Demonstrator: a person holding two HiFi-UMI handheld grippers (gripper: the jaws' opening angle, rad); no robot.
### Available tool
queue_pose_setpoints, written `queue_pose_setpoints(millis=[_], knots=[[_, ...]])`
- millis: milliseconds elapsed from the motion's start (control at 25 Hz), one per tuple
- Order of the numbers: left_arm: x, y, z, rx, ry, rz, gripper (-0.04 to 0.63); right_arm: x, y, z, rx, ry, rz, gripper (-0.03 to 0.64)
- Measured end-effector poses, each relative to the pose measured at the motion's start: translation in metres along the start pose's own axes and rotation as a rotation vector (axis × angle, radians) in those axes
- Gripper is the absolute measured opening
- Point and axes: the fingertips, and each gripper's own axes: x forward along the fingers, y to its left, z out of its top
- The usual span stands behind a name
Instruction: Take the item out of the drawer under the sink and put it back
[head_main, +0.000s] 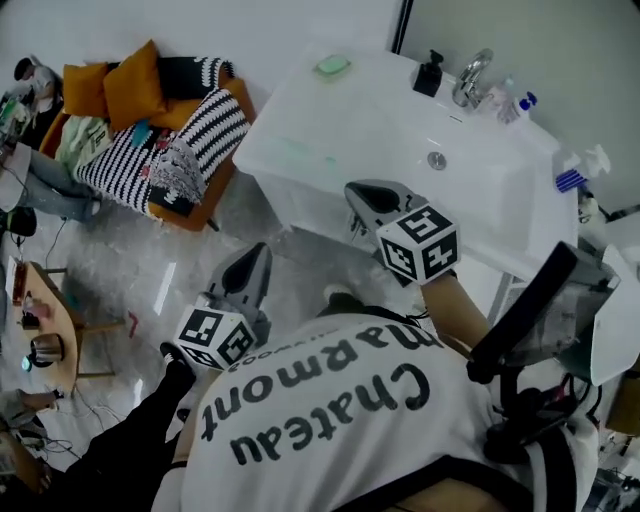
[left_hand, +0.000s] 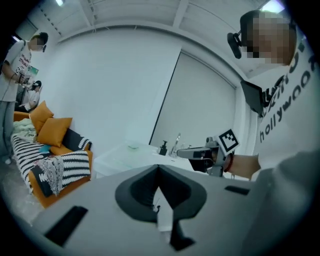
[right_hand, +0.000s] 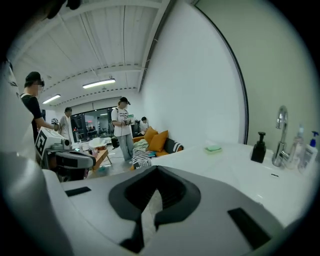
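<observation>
The white table with the sink (head_main: 350, 120) fills the head view's upper right and an orange sofa (head_main: 150, 150) lies at left. In front of the table hang the left gripper (head_main: 254, 265) and right gripper (head_main: 372, 197), each with its jaws closed tip to tip on nothing. The drawer and its item appear in no view (the table top hides whatever lies beneath). The scene therefore fits either an approach to the drawer or a retreat with the item back inside. In either case it seems prudent to keep both grippers clear of the table edge. Only the right gripper view shows a standing person (right_hand: 122, 127) and the faucet (right_hand: 281, 135) side on. Only the left gripper view shows the other gripper in profile.
</observation>
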Motion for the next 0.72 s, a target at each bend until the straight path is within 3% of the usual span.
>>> queue_pose_setpoints(millis=[280,720], knots=[[-0.047,-0.039,-0.026,-0.021,0.025,-0.082,-0.003,-0.063,0.048,-0.044,0.03,0.036,-0.079,0.011],[-0.083,-0.05,-0.053,-0.021,0.047,-0.104,-0.003,-0.089,0.082,-0.07,0.042,0.012,-0.139,0.011]])
